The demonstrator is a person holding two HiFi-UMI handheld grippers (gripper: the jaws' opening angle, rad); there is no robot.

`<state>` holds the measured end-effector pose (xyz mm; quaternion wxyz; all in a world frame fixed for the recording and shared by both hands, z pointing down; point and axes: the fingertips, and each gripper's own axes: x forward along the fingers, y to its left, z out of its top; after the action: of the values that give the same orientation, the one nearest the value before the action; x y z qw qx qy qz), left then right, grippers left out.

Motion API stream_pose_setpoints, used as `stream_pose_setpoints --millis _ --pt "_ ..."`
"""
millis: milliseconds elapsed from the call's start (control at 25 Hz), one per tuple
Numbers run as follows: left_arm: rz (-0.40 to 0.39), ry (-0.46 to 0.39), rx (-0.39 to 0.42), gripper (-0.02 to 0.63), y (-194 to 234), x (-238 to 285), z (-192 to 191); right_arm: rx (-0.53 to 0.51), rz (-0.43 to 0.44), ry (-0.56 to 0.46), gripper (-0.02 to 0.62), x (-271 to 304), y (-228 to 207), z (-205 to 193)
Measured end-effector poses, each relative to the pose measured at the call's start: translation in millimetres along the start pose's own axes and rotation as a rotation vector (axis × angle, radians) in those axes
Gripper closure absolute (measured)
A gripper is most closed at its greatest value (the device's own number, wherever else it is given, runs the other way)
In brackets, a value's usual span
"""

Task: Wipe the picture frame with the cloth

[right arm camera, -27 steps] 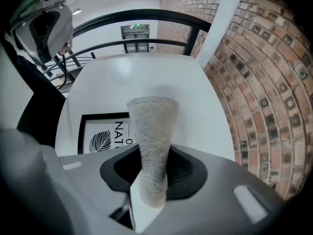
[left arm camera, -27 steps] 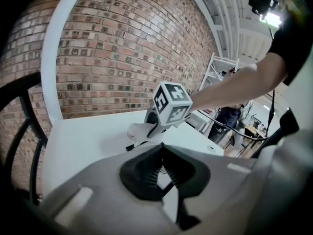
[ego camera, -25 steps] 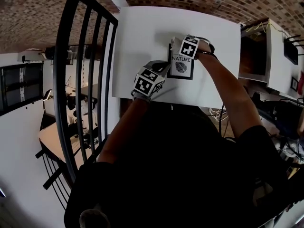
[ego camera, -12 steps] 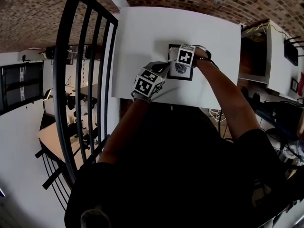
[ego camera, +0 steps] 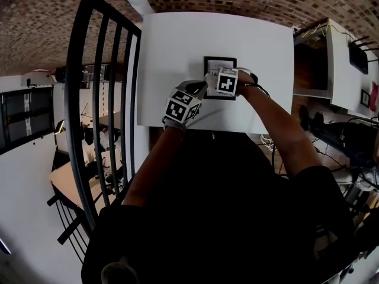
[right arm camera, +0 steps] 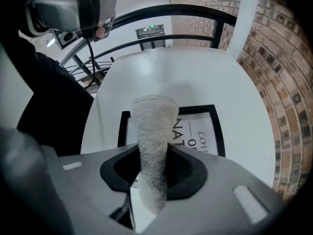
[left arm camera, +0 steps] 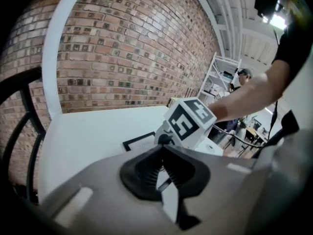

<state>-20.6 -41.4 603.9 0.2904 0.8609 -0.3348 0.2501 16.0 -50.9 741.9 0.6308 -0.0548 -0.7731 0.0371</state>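
R gripper [right arm camera: 152, 153] jaws clamped tight on the grey cloth [right arm camera: 154, 121], roll poking out toward 12 o'clock over the black picture frame [right arm camera: 198, 131], which lies flat on the white table [ego camera: 172, 52]. L gripper [left arm camera: 164, 150] sits at frame's 7 o'clock corner, jaws pressed together, nothing btwn them.
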Motion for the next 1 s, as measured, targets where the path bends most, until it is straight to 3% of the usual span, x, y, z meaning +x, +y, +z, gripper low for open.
stream_pose_setpoints --millis 240,560,760,1000 --pt "-0.003 0.003 0.007 0.604 -4 2 -2 0.018 0.080 -0.017 0.472 6 37 2" --pt "-0.013 0.007 0.022 0.604 -11 11 1 -0.016 0.111 -0.035 0.472 -5 61 1" --pt "-0.019 0.005 0.029 0.604 -13 12 6 0.013 0.062 -0.048 0.472 -22 41 -6" --pt "-0.028 0.016 0.026 0.604 -14 21 10 0.075 -0.060 -0.063 0.472 -44 -22 -24"
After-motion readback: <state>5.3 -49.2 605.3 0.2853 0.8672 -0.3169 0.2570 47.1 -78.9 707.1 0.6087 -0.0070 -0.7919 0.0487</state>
